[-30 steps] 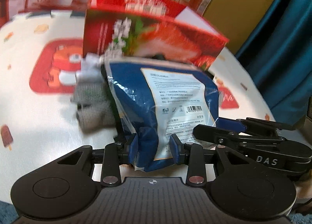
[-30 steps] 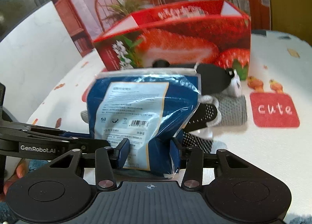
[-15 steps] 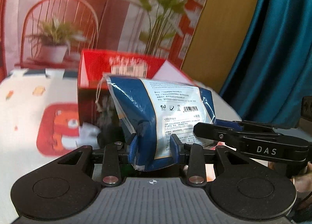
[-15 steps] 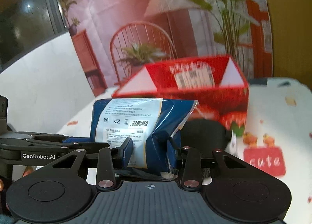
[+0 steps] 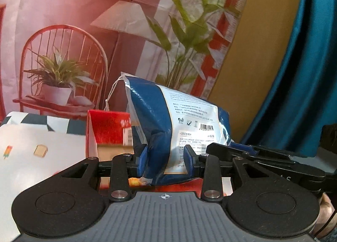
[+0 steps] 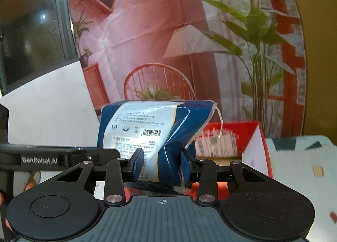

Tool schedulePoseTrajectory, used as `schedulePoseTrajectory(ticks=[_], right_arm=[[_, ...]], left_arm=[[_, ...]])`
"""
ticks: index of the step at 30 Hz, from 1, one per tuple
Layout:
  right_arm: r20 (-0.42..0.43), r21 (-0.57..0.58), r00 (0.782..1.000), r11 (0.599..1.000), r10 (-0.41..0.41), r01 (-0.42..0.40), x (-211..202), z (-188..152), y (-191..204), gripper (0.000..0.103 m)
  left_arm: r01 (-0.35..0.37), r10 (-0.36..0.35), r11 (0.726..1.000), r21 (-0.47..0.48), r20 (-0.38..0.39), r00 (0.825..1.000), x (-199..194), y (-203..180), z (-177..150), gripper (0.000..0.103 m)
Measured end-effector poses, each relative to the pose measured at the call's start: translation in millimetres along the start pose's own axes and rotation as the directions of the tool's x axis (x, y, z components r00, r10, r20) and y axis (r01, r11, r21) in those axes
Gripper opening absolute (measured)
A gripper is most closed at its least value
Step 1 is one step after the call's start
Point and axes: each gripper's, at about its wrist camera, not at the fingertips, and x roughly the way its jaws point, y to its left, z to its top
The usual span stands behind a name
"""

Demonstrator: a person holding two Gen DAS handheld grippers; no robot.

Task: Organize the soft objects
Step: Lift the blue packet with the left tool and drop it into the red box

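Note:
A soft blue plastic pack (image 5: 179,124) with a white label and barcode hangs in the air, held from both ends. My left gripper (image 5: 167,161) is shut on its near end, blue pads pressing the film. In the right wrist view the same blue pack (image 6: 147,132) is pinched by my right gripper (image 6: 161,165), also shut on it. A thin white drawstring (image 5: 112,92) dangles off the pack's far corner. Behind and below stands the open red strawberry box (image 5: 109,128), its red box rim (image 6: 238,134) showing past the pack. Each gripper appears at the edge of the other's view.
A white tablecloth (image 5: 27,149) with small printed pictures lies below. A printed backdrop (image 5: 84,31) with a chair, lamp and plants hangs behind. A teal curtain (image 5: 305,73) is at the right, a dark window (image 6: 31,31) at the left.
Both grippers have lifted the blue pack well up off the table. The socks and cloth items near the box have dropped out of view, and the red box now sits low behind the pack.

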Motion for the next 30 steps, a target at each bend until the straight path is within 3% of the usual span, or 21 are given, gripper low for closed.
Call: schedulePoseTrajectory(ticks=[7,14,23,30], right_arm=[[-0.062,0.052,0.998,0.998,-0.02,0.023,65.2,26.9,-31.6,0.036],[-0.201,0.105,0.979,0.992,-0.042,0.064,132.4,17.3,-60.5,0.036],[-0.383,0.216,0.921,0.964,-0.063,0.156,177.9,-13.9,-86.2,0.036],[-0.477,0.222,0.876,0.953,-0.077,0.204,191.7,-31.4,-91.4,0.034]], left_arm=[[-0.049,0.047,0.999,-0.011,-0.117,0.992,66.6,23.5,22.6,0.038],[-0.094,0.089,0.995,-0.008,-0.251,0.964,128.1,46.4,17.0,0.038],[-0.117,0.089,0.992,-0.044,-0.41,0.908,171.0,65.1,-9.6,0.038],[-0.121,0.117,0.992,0.017,-0.43,0.895,171.9,61.1,-19.2,0.038]])
